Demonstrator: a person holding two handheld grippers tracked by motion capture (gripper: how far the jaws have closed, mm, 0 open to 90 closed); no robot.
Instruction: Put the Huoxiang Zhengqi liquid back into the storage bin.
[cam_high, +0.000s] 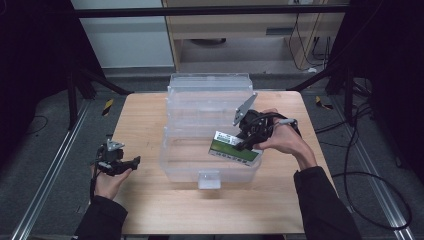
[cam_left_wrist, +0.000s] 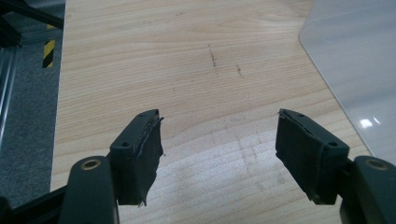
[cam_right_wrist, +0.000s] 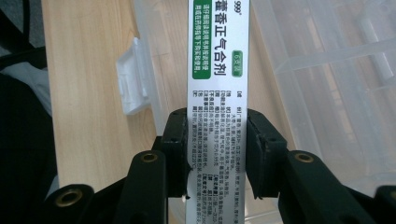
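Medicine box clamped between right gripper fingers over clear bin; left gripper fingers spread, empty.

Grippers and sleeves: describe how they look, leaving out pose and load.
Both arms wear dark long sleeves. The left gripper and right gripper are black, each with two blocky jaws. The pads are dark and frayed at the edges. Brass-coloured rivets mark the jaw arms. A grey three-cornered plate tops the right gripper, and a black cable loops from it.
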